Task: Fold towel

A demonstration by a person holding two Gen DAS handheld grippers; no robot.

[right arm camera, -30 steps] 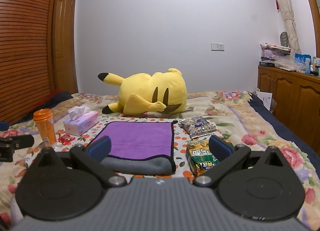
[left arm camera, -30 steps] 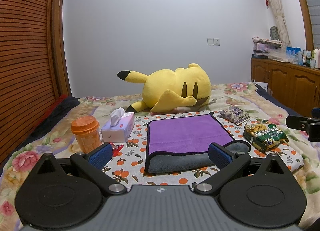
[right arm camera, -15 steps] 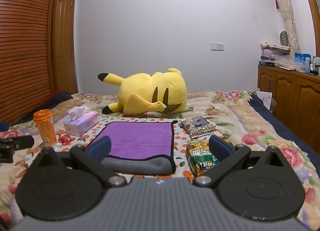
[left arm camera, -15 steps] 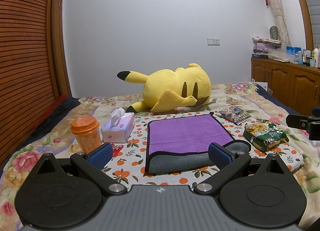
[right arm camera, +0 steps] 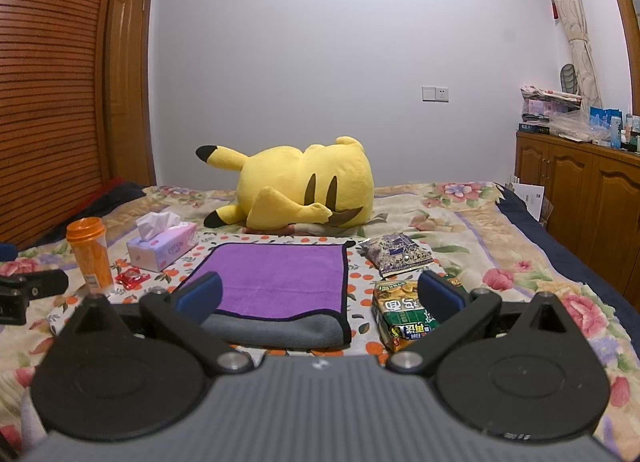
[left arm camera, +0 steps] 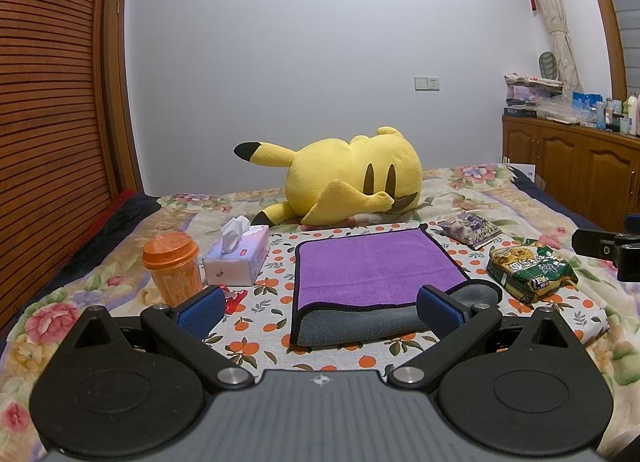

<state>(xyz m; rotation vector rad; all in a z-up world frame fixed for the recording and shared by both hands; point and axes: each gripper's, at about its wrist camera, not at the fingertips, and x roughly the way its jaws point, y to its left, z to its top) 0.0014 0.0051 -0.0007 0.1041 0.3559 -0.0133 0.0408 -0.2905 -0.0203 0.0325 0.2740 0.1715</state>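
Note:
A purple towel with a grey underside and black trim lies folded on the orange-dotted cloth on the bed; it also shows in the right wrist view. Its grey lower layer sticks out along the near edge. My left gripper is open and empty, just short of the towel's near edge. My right gripper is open and empty, near the towel's near right corner. Each gripper shows at the edge of the other's view.
A yellow plush toy lies behind the towel. A tissue box, an orange cup and a red wrapper sit left of it. Two snack bags lie right. Wooden cabinets stand far right.

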